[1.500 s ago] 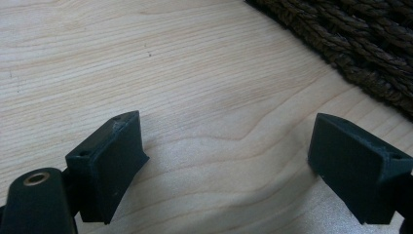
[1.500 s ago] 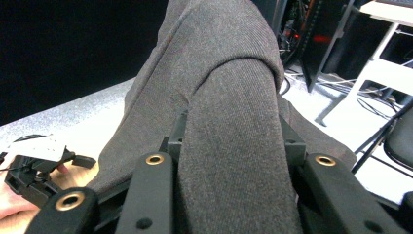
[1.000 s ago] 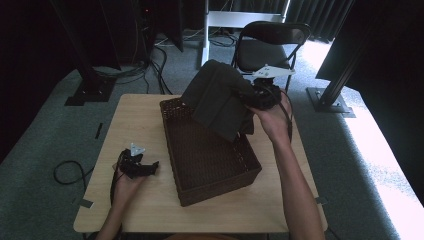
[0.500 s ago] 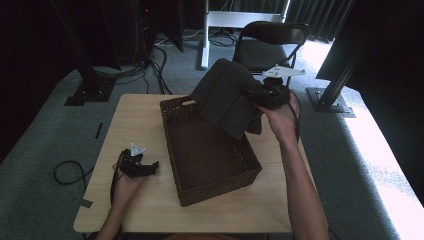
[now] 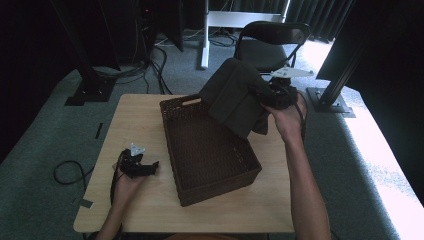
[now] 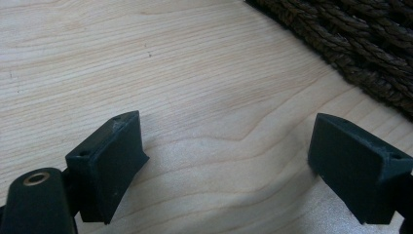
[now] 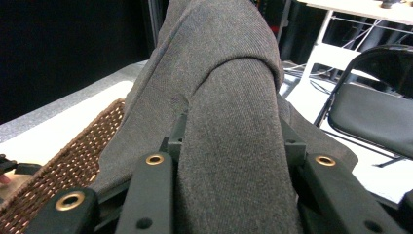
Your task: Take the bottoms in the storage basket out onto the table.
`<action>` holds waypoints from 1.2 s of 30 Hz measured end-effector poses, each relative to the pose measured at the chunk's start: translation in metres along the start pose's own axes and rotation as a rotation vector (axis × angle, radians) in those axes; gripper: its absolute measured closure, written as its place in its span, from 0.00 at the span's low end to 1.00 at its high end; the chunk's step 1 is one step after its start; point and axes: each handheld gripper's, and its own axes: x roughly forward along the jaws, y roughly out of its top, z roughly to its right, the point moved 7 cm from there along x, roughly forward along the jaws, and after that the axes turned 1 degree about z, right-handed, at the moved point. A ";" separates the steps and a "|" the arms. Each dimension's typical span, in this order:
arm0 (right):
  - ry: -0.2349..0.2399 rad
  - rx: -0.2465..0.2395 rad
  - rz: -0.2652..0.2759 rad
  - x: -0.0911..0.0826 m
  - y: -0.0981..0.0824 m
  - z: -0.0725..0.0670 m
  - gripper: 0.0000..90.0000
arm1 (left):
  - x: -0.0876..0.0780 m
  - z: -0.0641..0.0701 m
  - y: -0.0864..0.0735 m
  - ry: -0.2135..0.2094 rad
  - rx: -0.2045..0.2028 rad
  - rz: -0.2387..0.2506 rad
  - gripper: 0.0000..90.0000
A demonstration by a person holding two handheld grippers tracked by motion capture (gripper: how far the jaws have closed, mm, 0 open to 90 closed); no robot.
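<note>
Grey folded cloth [image 5: 235, 97] hangs pinched in your right gripper [image 5: 272, 97] over the dark wicker basket's [image 5: 210, 150] far corner; your left gripper [image 5: 150, 168], spread, rests near the tabletop's [image 5: 150, 120] left edge.

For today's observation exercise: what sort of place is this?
Probably a recording studio or lab, not a home: black curtains behind, metal stands with cables on grey carpet, and a folding chair beyond the wooden table.

A recording lab — black curtains [image 5: 45, 30], metal stands [image 5: 90, 85], floor cables [image 5: 155, 55], folding chair [image 5: 272, 42].
</note>
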 end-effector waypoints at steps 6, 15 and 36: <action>-0.009 0.008 0.004 -0.001 0.000 0.004 0.70 | 0.000 0.000 0.000 0.000 0.001 0.000 0.15; -0.031 0.008 -0.007 -0.002 -0.006 0.011 0.70 | 0.000 0.000 0.000 -0.001 -0.002 0.000 0.15; -0.076 0.033 -0.026 -0.006 -0.021 0.034 0.70 | 0.000 0.000 0.000 -0.001 -0.002 0.001 0.15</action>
